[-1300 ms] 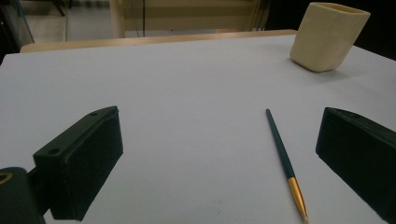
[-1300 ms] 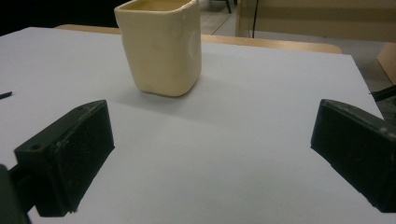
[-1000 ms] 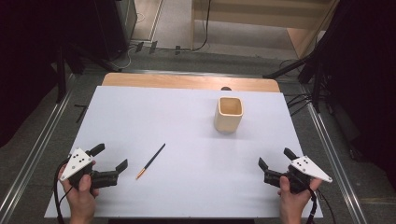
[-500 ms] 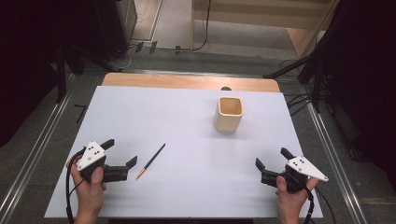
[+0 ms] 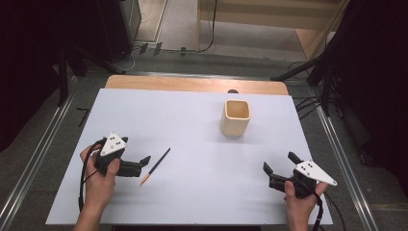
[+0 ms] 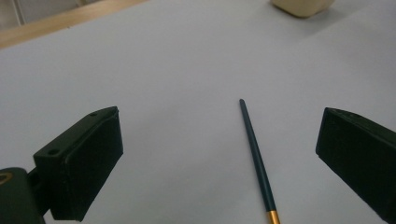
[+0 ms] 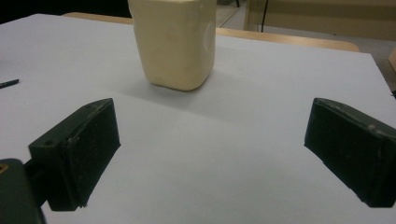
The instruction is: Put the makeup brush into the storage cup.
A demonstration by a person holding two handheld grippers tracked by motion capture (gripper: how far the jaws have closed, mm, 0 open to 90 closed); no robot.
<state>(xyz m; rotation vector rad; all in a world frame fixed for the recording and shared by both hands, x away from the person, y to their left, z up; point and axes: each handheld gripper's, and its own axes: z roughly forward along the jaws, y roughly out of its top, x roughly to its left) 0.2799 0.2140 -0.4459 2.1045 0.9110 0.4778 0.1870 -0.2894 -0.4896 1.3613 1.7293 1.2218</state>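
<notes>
A thin dark pencil (image 5: 155,166) with an orange tip lies slantwise on the white table top (image 5: 192,130), left of centre. My left gripper (image 5: 137,153) is held low just left of it, open. In the left gripper view the pencil (image 6: 256,154) lies between the wide-apart jaws, nearer the right one. A cream square cup (image 5: 236,117) stands upright at the back right. My right gripper (image 5: 280,162) rests near the front right edge, open and holding nothing. In the right gripper view the cup (image 7: 175,42) stands ahead of it.
A wooden strip (image 5: 192,84) borders the table's far edge. Metal rails (image 5: 337,144) run along both sides, with cables on the floor beyond. The pencil's end (image 7: 8,83) shows at the left margin of the right gripper view.
My left gripper has moved right and forward, up to the pencil. The right gripper has barely shifted. The pencil and cup have not moved.
</notes>
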